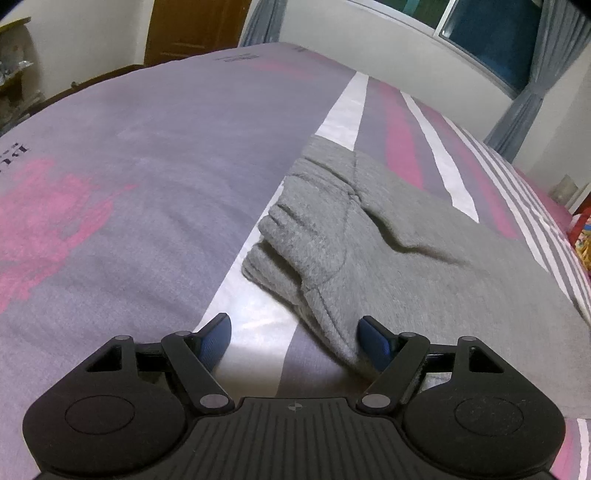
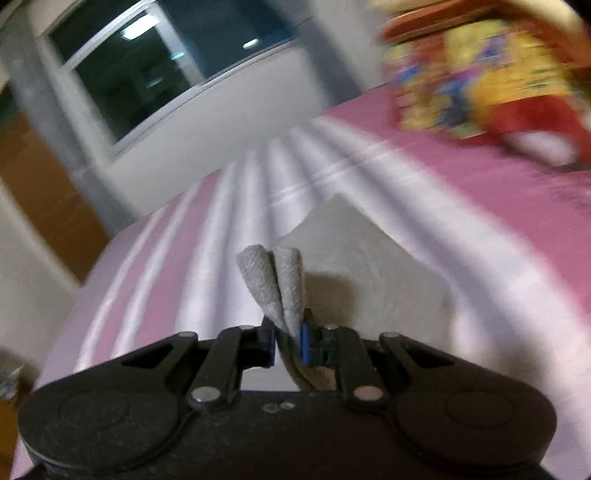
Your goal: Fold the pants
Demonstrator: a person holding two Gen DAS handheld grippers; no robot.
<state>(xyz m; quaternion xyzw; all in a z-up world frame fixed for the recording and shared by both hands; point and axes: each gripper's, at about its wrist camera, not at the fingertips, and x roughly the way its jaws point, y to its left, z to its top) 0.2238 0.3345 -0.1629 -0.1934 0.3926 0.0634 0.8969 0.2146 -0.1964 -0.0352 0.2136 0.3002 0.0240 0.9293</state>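
Observation:
Grey fleece pants (image 1: 388, 236) lie on the bed, their gathered waistband towards the left wrist camera. My left gripper (image 1: 295, 341) is open just above the bed, its right blue pad (image 1: 373, 341) touching the near edge of the pants, its left pad over the bedsheet. My right gripper (image 2: 288, 341) is shut on a doubled fold of the grey pants (image 2: 273, 284), which sticks up between the fingers; the rest of the pants (image 2: 369, 258) lies on the bed beyond. That view is motion-blurred.
The bed (image 1: 147, 184) has a purple, pink and white striped cover. A window (image 1: 487, 33) with grey curtains and a wooden door (image 1: 192, 29) are behind. A colourful red and yellow item (image 2: 491, 74) lies at the bed's far right.

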